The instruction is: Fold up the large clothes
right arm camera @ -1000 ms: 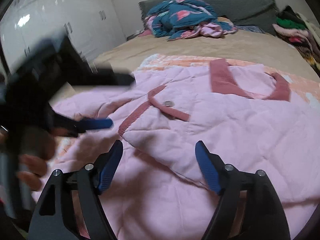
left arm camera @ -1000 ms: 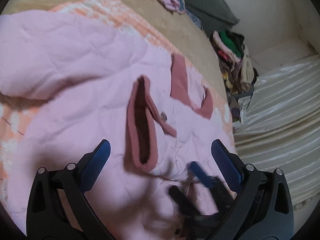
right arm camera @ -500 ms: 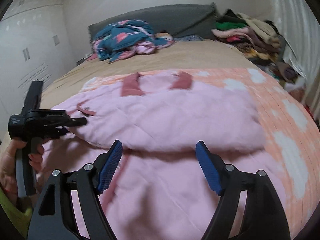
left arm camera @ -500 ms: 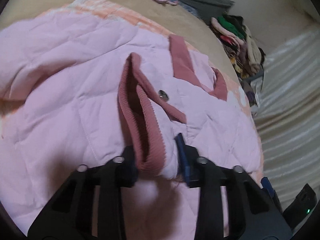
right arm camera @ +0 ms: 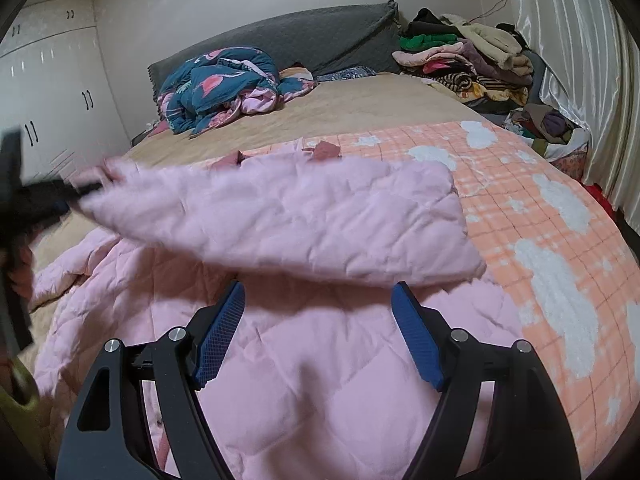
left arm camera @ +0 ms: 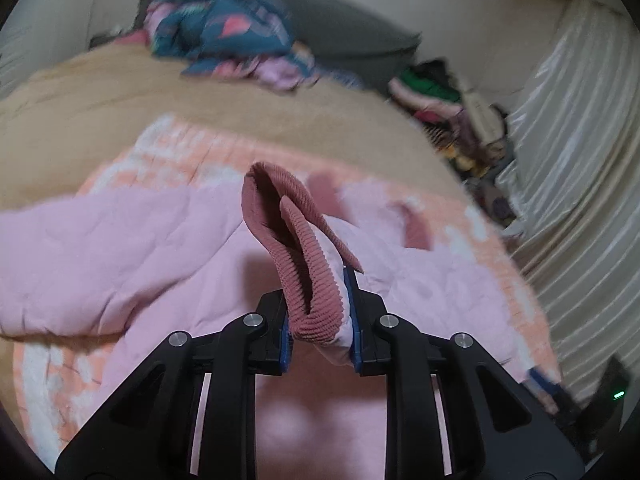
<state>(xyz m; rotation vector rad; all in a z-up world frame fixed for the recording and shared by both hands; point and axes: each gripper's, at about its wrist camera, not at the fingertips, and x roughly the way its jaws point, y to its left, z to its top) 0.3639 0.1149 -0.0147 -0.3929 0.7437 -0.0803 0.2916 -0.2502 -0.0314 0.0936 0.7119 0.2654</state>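
Observation:
A large pink quilted jacket (right arm camera: pixel 320 224) with dusty-red ribbed trim lies spread on the bed. My left gripper (left arm camera: pixel 318 320) is shut on the ribbed cuff (left arm camera: pixel 308 276) of a sleeve and holds it lifted above the jacket body (left arm camera: pixel 120 248). In the right wrist view the left gripper (right arm camera: pixel 52 196) is a blur at the far left, pulling the sleeve sideways over the jacket. My right gripper (right arm camera: pixel 320 332) is open and empty, low over the jacket's lower half. The right gripper's tip also shows in the left wrist view (left arm camera: pixel 544 384).
An orange blanket with white clouds (right arm camera: pixel 552 248) lies under the jacket on the tan bed (right arm camera: pixel 360 112). A crumpled blue floral quilt (right arm camera: pixel 224 84) sits by the grey headboard. A pile of clothes (right arm camera: pixel 464 56) and curtains (right arm camera: pixel 580 60) stand at the right, white wardrobes (right arm camera: pixel 48 92) at the left.
My left gripper closed on the ribbed cuff and lifted it, dragging the sleeve across the jacket. My right gripper stayed open and pulled back towards the jacket's lower half.

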